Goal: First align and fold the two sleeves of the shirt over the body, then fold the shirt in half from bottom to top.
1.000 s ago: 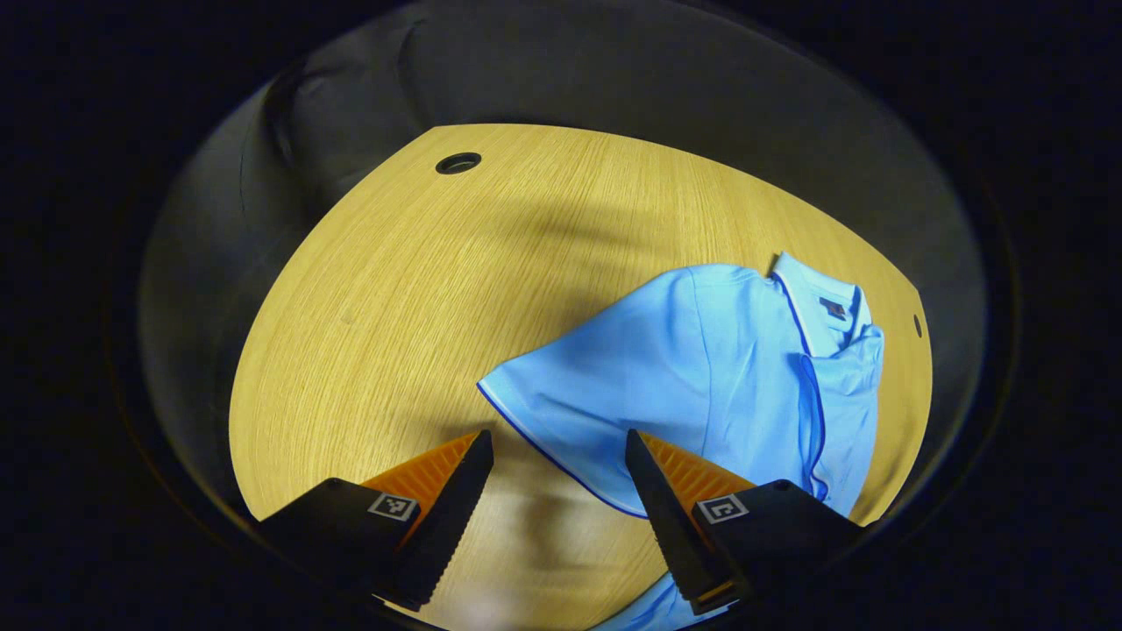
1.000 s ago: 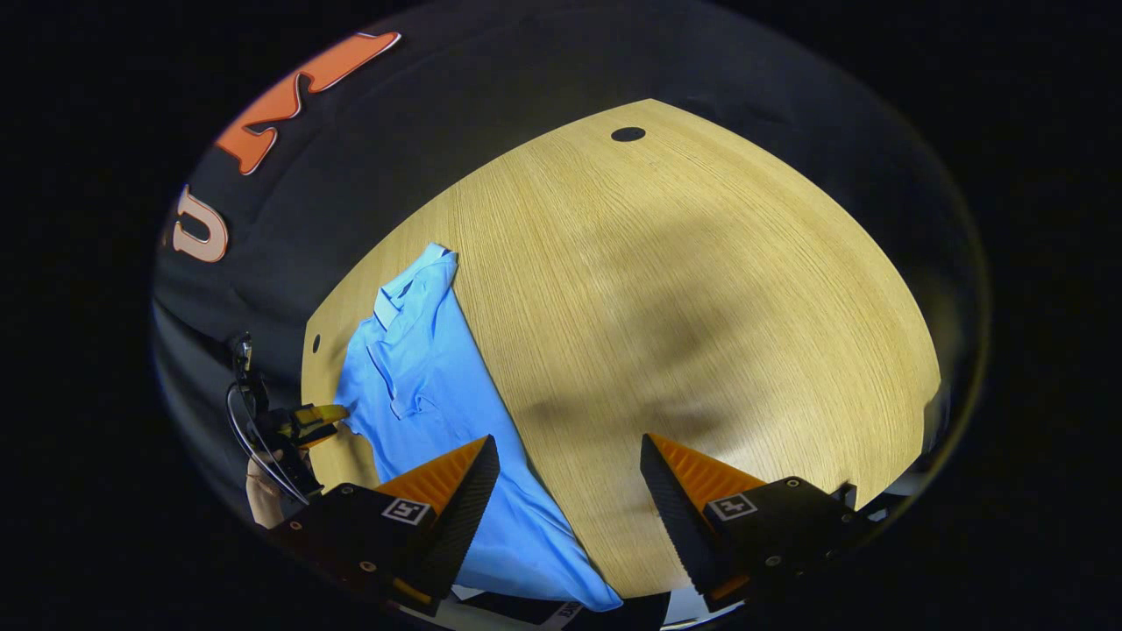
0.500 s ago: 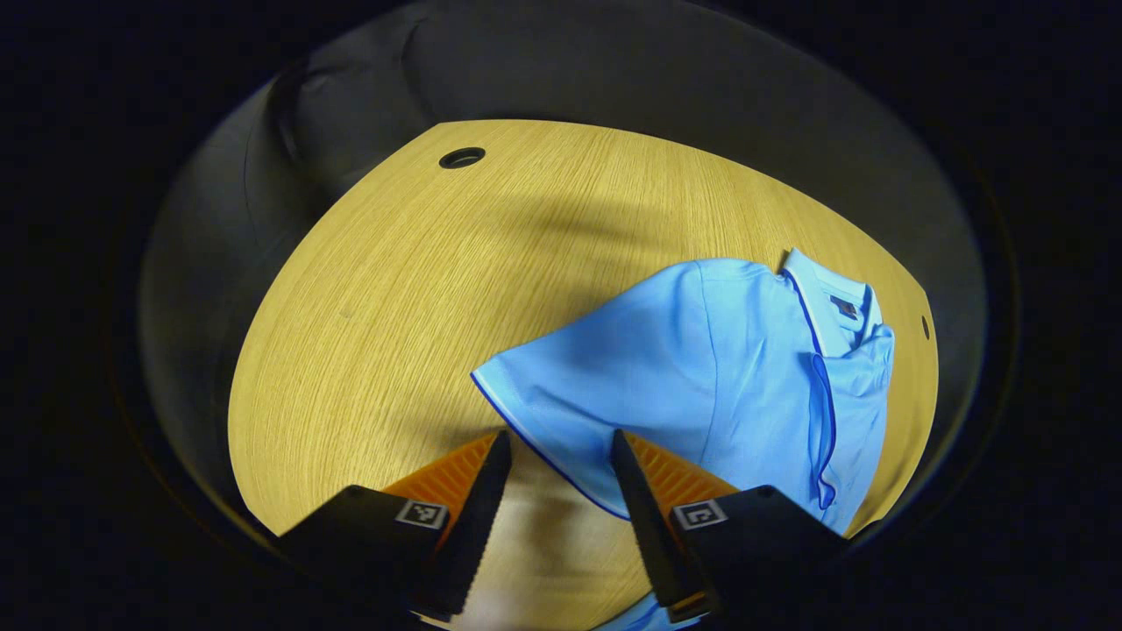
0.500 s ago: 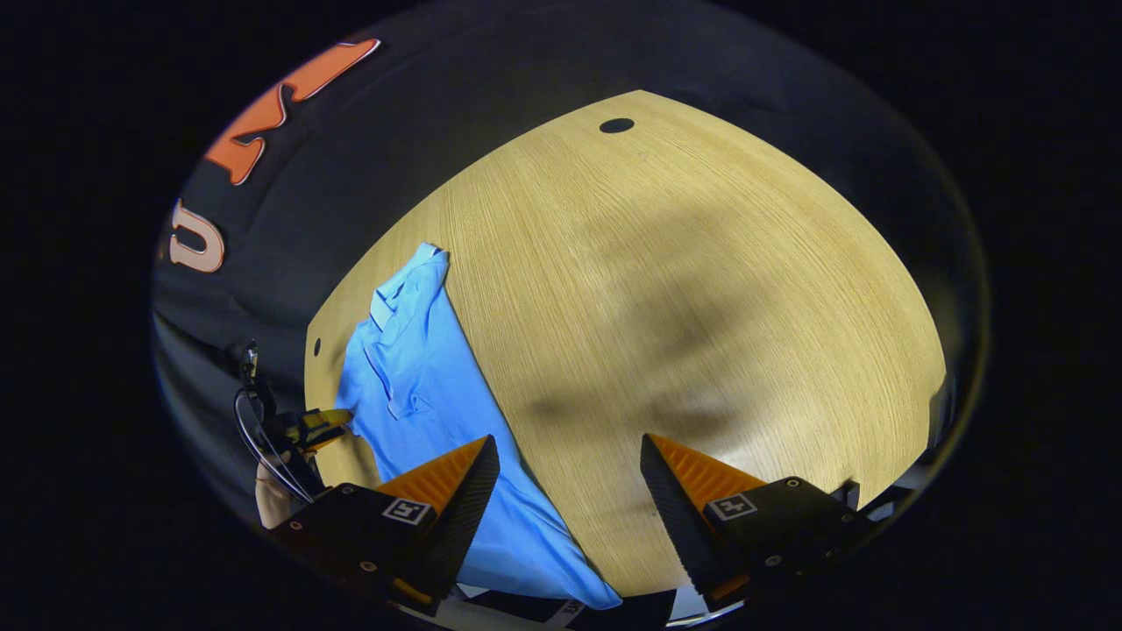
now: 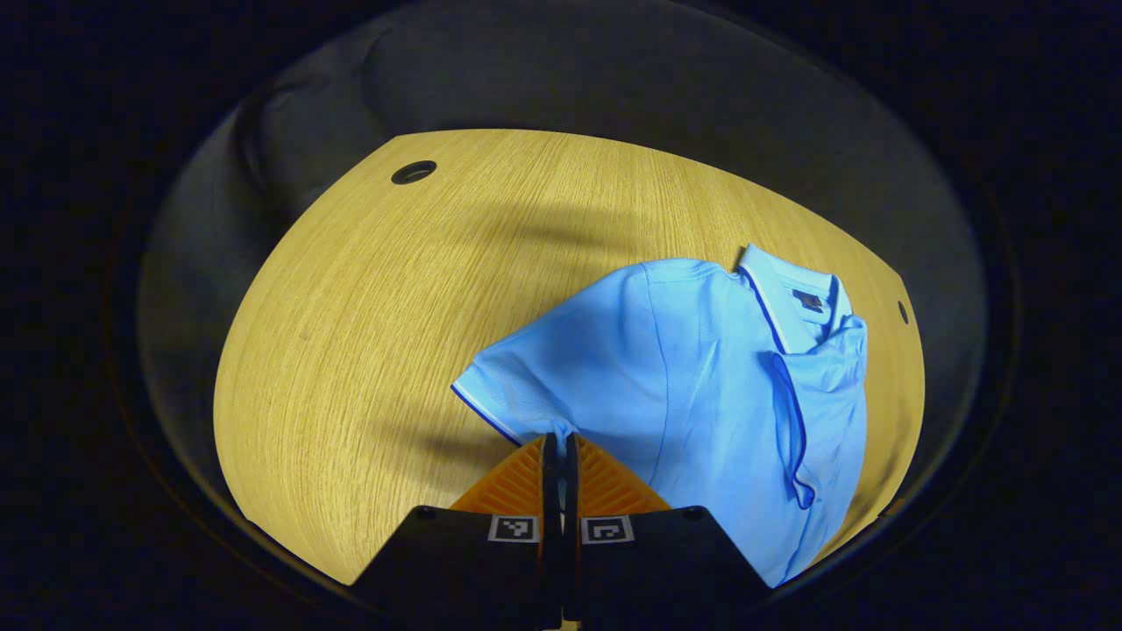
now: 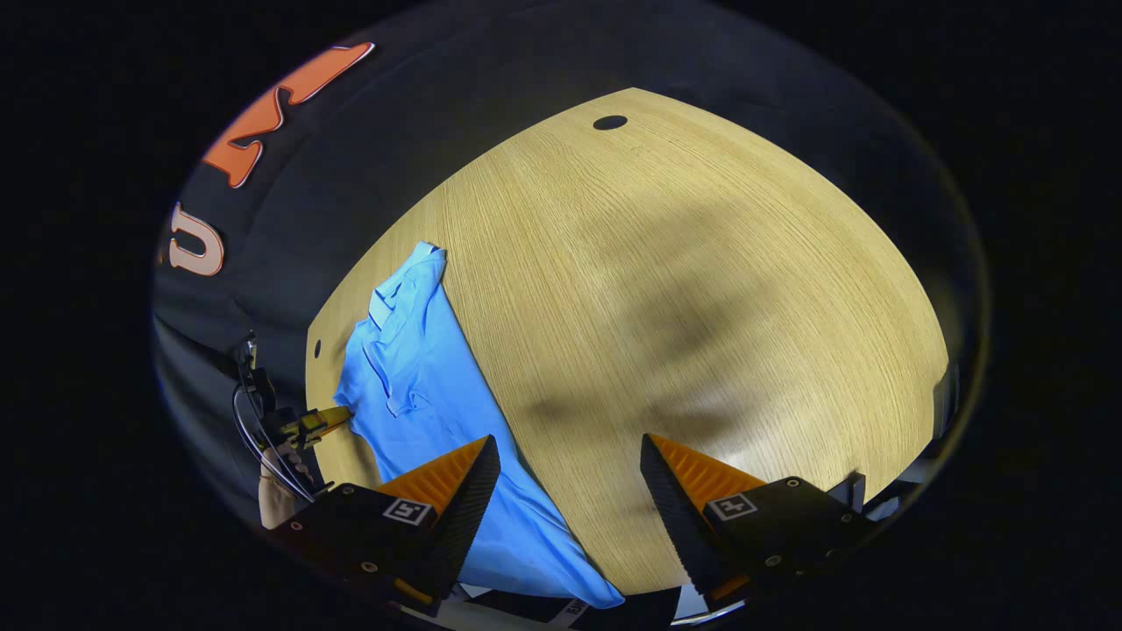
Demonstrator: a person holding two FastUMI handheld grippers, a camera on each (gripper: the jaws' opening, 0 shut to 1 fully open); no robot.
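Shirt [image 5: 701, 368], light blue w/ darker blue piping, is laid on the wooden table [image 5: 368, 307]. In the left gripper view it is spread over the right half of the tabletop, collar [image 5: 789, 294] at the far right, placket running down toward the near right edge. One short sleeve [image 5: 517, 377] is stretched out to the left, its piped cuff lifted a bit off the wood, w/ a shadow cast beneath it.

Left gripper [image 5: 559, 443] is seen at the near edge w/ both fingers pressed together on the sleeve's lower hem; cloth is pinched between the tips. A round cable hole [image 5: 414, 172] is visible at the far left of the table, a smaller one at the far right edge.

In the right gripper view the shirt [image 6: 412, 368] lies along the left side of the table, collar toward the far end. Right gripper [image 6: 568, 478] is held w/ fingers wide apart, nothing between them; the left finger is over the shirt's near part, the right one over bare wood. Farther off at left, the other gripper is seen touching the shirt's edge, w/ a hand [image 6: 273, 491] below it.
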